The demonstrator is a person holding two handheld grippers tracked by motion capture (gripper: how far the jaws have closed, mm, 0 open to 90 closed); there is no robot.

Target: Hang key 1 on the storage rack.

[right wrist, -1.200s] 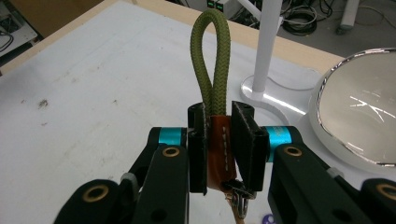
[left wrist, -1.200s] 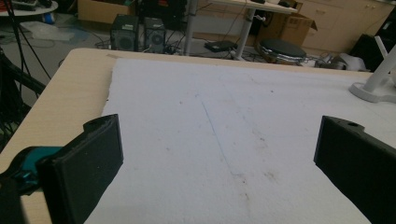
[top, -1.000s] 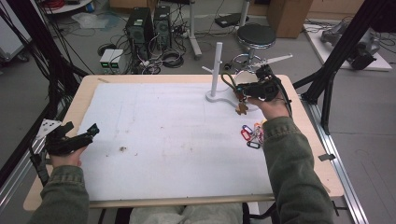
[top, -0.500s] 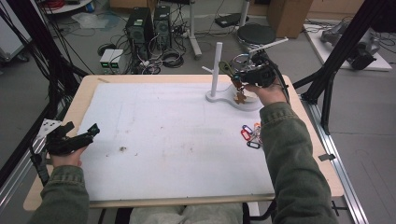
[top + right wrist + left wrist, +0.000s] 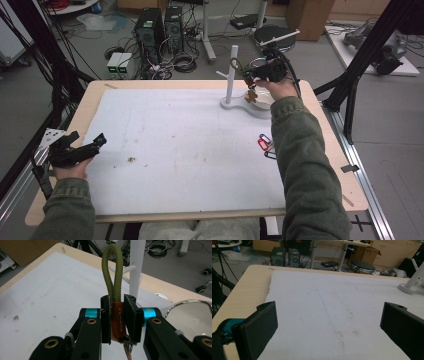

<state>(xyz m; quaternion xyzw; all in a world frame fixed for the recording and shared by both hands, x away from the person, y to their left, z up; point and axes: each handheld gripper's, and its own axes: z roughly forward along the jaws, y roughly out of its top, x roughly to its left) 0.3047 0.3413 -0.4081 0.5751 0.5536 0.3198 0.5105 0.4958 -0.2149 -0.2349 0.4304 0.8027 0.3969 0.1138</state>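
My right gripper [image 5: 253, 75] [image 5: 117, 315] is shut on a keychain [image 5: 113, 272]. It pinches the orange leather wrap. The olive-green rope loop [image 5: 235, 63] sticks out past the jaws, and a small brown charm [image 5: 251, 94] dangles below. The loop hangs in the air close to the upper pegs of a white peg stand [image 5: 231, 70] [image 5: 136, 267] at the far side of the table. My left gripper [image 5: 89, 141] [image 5: 329, 322] rests open near the table's left edge, nothing between its jaws.
A shiny round bowl [image 5: 192, 312] [image 5: 262, 101] sits on the stand's base, under my right hand. Red and blue clips [image 5: 263, 144] lie on the white mat [image 5: 185, 150] beside my right sleeve. Computers and cables sit on the floor beyond the table.
My right gripper has risen and moved farther away with the keychain, bringing the loop up beside the stand's pegs. The left gripper has stayed put.
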